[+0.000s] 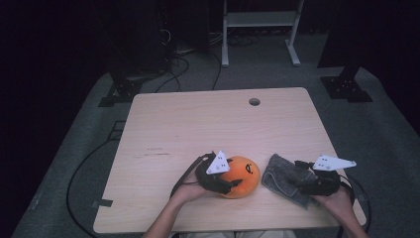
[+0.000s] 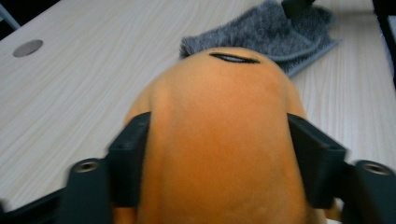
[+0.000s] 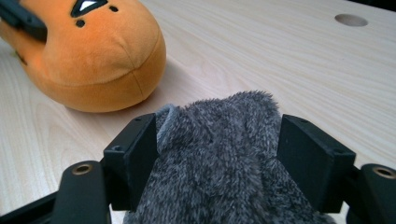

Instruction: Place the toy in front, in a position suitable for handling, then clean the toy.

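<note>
An orange plush toy (image 1: 246, 174) with a black mark on top lies on the wooden table (image 1: 198, 124) near its front edge. My left gripper (image 1: 233, 184) comes at it from the left. In the left gripper view both black pads press into the plush toy's (image 2: 224, 102) sides, so my left gripper (image 2: 222, 156) is shut on it. Just right of the toy lies a folded grey fuzzy cloth (image 1: 278, 173). My right gripper (image 1: 298, 182) reaches it from the right. In the right gripper view the grey cloth (image 3: 219, 140) fills the gap of my right gripper (image 3: 218, 154) and touches both pads.
A round cable hole (image 1: 254, 101) sits near the table's far edge. Beyond the table are a white metal frame (image 1: 260, 20), cables on the grey floor (image 1: 178, 64) and dark stand feet (image 1: 346, 89). The table's front edge runs just under both hands.
</note>
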The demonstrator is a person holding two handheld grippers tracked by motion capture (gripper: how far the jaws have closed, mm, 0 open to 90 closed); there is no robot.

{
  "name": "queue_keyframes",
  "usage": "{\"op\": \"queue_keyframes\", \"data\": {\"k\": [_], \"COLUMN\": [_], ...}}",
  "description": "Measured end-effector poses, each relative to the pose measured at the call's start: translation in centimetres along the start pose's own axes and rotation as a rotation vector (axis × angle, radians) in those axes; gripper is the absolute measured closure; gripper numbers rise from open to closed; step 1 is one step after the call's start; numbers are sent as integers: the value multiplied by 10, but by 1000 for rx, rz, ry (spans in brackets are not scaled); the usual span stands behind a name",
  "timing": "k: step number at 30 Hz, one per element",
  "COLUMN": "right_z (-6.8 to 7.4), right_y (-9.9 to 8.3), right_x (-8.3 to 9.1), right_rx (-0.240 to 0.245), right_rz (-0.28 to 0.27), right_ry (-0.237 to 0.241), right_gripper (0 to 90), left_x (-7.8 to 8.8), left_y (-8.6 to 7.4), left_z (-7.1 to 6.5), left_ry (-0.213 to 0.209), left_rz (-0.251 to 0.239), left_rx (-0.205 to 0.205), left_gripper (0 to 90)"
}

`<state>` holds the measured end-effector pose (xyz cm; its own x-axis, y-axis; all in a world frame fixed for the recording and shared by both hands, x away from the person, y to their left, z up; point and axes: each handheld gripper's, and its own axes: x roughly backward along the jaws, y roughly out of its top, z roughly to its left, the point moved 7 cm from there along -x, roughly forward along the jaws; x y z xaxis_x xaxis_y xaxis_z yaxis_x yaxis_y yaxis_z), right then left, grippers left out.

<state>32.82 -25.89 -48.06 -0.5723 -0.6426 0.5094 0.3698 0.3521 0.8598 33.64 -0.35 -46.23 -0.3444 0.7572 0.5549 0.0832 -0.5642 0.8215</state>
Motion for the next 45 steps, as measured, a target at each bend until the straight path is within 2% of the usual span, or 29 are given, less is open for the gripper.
{"op": "queue_keyframes", "data": {"k": [3,5,6,7,8,9,10,11,12,13,14,16,22,27,32,35,39,43,45], "right_z": [1,1,0,0,-1,-1,-2,-2,-1,-1,-1,1,1,1,1,1,-3,-3,-2], "right_y": [-1,-3,-3,-3,-1,0,0,1,1,1,2,3,2,1,7,13,24,29,31], "right_x": [1,2,3,4,5,6,7,8,8,8,8,10,8,5,4,-1,-6,-12,-19], "right_rx": [0,-3,-1,-2,1,2,2,1,1,3,9,20,23,24,15,6,-13,-1,-1], "right_rz": [-1,3,2,0,-10,-20,-25,-29,-30,-32,-33,-36,-32,-19,-35,-21,-46,-45,-12], "right_ry": [-1,-7,-10,-14,-20,-25,-28,-31,-33,-35,-36,-38,-33,-26,-28,-19,-10,-3,34], "right_gripper": [275,275,275,275,275,275,275,275,275,275,275,275,275,275,276,288,285,284,280], "left_x": [3,8,11,15,15,25,25,30,30,34,36,39,41,36,36,36,36,35,35], "left_y": [6,10,11,11,11,9,9,2,2,-5,-7,-10,-13,-22,-20,-20,-20,-21,-22], "left_z": [5,5,5,4,4,0,0,-5,-5,-6,-9,-9,-5,1,0,0,0,0,1], "left_ry": [0,4,10,36,36,79,79,103,103,126,93,109,94,99,95,78,74,58,61], "left_rz": [-7,-37,-52,-68,-68,-172,-172,-200,-200,-182,-197,-188,-177,-160,-170,-155,-144,-134,-127], "left_rx": [12,27,27,18,18,33,33,39,39,40,69,47,56,90,93,76,67,67,72], "left_gripper": [177,148,123,98,87,83,84,84,84,78,76,76,62,47,47,58,58,58,58]}}
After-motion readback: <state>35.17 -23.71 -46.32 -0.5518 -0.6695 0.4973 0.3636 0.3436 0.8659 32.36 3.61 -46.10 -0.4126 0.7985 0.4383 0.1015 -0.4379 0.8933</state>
